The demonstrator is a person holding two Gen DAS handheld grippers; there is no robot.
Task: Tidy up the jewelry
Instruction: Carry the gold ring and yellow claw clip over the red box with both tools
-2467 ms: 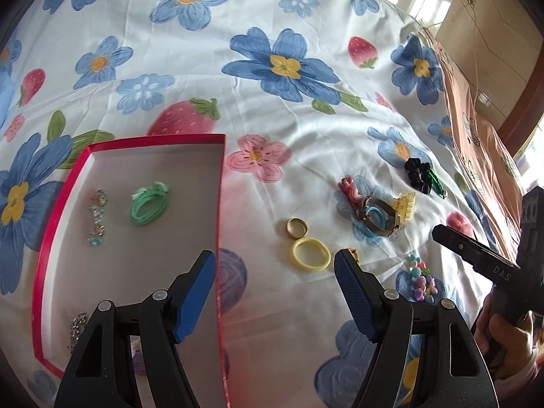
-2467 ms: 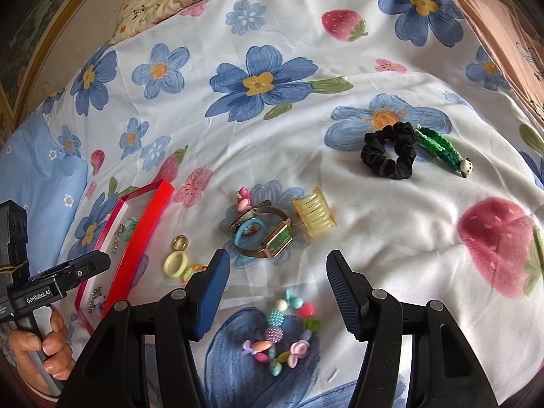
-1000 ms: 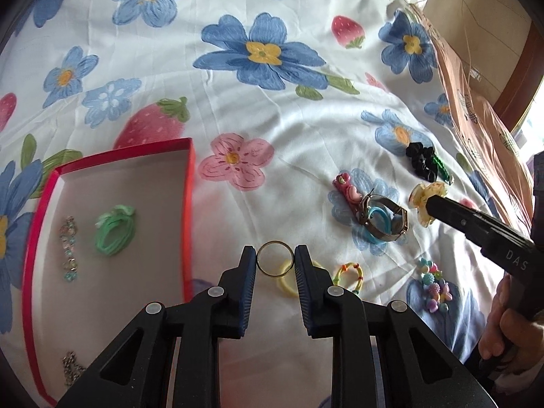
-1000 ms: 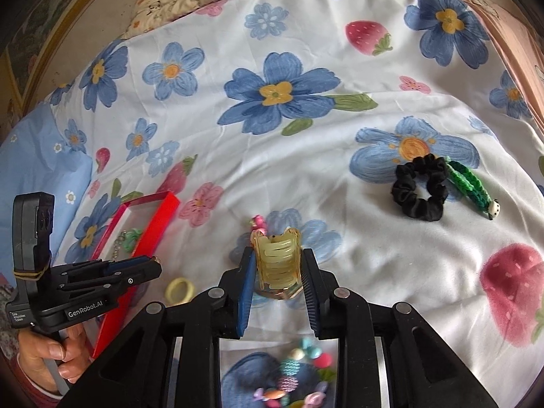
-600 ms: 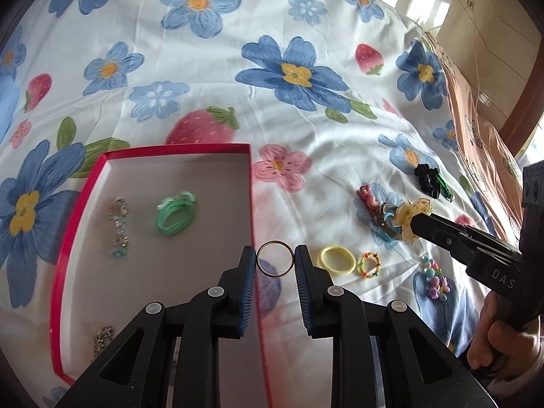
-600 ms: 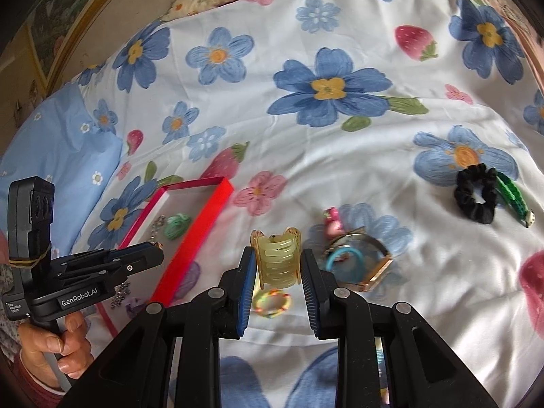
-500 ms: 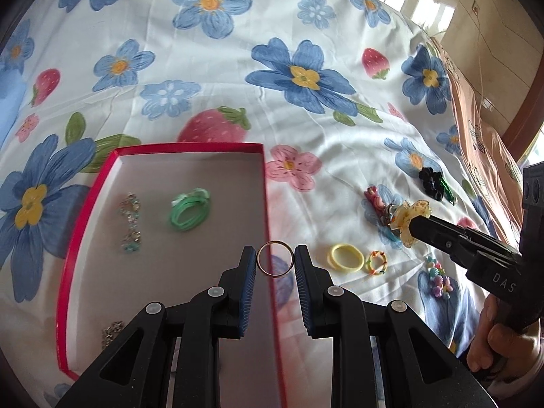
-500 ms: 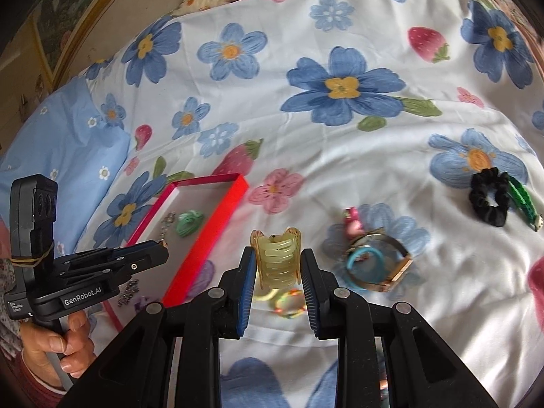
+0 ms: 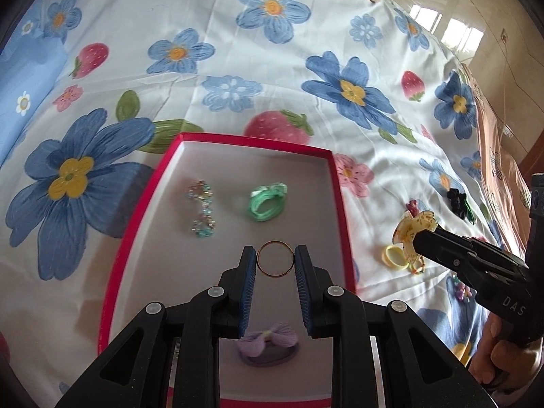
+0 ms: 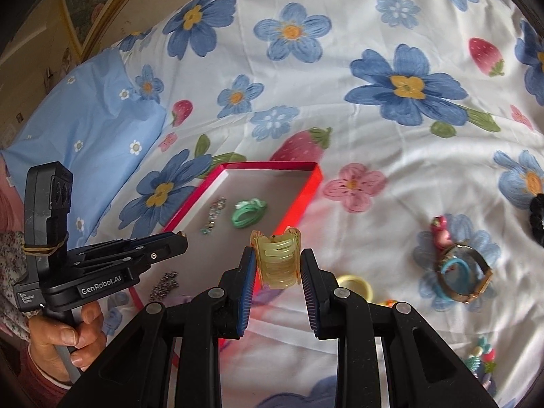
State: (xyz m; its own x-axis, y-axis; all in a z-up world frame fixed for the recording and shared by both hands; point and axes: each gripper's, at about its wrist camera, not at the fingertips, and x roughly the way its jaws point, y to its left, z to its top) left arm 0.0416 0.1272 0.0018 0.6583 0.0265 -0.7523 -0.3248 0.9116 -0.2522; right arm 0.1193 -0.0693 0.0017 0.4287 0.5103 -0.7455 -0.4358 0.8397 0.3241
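My left gripper (image 9: 275,264) is shut on a thin gold ring (image 9: 274,274) and holds it above the inside of the red-rimmed box (image 9: 338,200). My right gripper (image 10: 277,265) is shut on a yellow hair claw (image 10: 277,262), raised beside the box's right wall (image 10: 301,197). The claw also shows in the left wrist view (image 9: 413,229). The box holds a green band (image 9: 267,201), a crystal chain (image 9: 201,208), a purple flower piece (image 9: 269,346) and a small silver chain (image 10: 165,285).
On the flowered bedsheet right of the box lie a yellow ring (image 10: 357,286), a watch with a blue band (image 10: 464,273), a pink charm (image 10: 442,233), a beaded bracelet (image 10: 481,362) and a black scrunchie (image 9: 457,199). A blue pillow (image 10: 85,125) lies at the left.
Both grippers moved left toward the box. The left one now holds the ring over the box's inside; the right one carried the claw up next to the box wall.
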